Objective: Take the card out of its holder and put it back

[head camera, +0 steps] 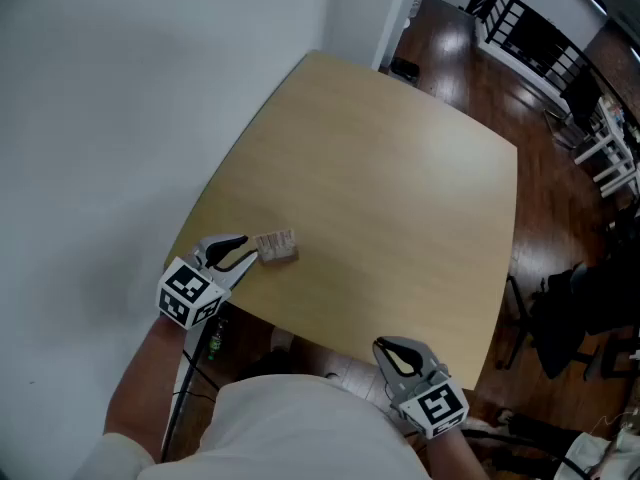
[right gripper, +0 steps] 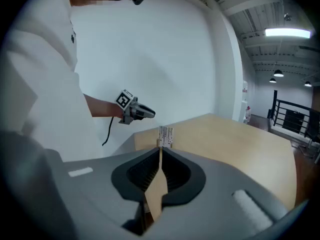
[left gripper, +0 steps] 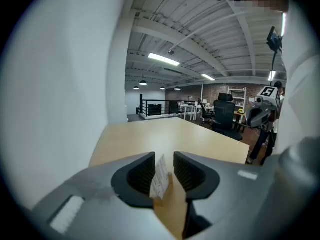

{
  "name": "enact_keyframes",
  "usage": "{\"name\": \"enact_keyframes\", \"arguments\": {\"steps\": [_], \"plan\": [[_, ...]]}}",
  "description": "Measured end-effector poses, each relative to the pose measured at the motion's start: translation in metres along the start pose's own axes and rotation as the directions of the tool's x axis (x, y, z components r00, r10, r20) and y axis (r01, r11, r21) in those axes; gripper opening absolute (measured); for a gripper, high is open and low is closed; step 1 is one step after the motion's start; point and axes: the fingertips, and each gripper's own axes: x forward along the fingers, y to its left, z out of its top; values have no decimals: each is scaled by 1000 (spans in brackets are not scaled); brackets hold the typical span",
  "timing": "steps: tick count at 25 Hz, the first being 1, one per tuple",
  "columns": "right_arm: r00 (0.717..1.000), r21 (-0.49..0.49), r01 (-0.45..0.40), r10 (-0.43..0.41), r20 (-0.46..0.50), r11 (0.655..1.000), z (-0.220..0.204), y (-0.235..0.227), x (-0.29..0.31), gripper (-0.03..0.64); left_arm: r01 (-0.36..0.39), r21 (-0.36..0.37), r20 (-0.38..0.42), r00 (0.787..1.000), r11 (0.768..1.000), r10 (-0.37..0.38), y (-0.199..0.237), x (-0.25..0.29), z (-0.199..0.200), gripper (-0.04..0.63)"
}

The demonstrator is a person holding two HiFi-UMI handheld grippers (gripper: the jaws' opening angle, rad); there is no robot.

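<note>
Your left tool (head camera: 250, 251) sits at the near left corner of the tabletop (head camera: 400, 208) with its jaws apart, tips just beside the white card (head camera: 275, 240), which stands upright in its small wooden holder (head camera: 283, 257). In the left gripper view the card (left gripper: 161, 176) shows edge-on in line with the gap, and neither pad presses on it. Your right tool (head camera: 385, 348) is at the near edge of the tabletop, well apart from the card, its jaws drawn together on nothing.

White short-sleeved shirt (head camera: 300, 423); grey, black-jawed left tongs (head camera: 250, 251) and right tongs (head camera: 381, 346), black-and-white marker cubes (head camera: 190, 296), black cable (right gripper: 108, 132).
</note>
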Motion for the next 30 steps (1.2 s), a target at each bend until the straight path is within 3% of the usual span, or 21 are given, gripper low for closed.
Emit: {"name": "enact_keyframes", "arguments": {"steps": [5, 13, 19, 30], "plan": [[999, 19, 41, -41, -8, 999, 13, -15, 25, 23, 89, -3, -48, 995, 996, -89, 31, 40, -14, 133], [992, 79, 123, -120, -42, 989, 12, -20, 39, 23, 234, -4, -125, 964, 972, -233, 26, 81, -44, 123], [987, 111, 157, -153, -51, 981, 7, -24, 43, 23, 271, -25, -129, 954, 962, -272, 23, 90, -56, 41], [984, 114, 172, -166, -64, 978, -2, -18, 36, 23, 283, -32, -107, 953, 959, -285, 24, 89, -49, 17]]}}
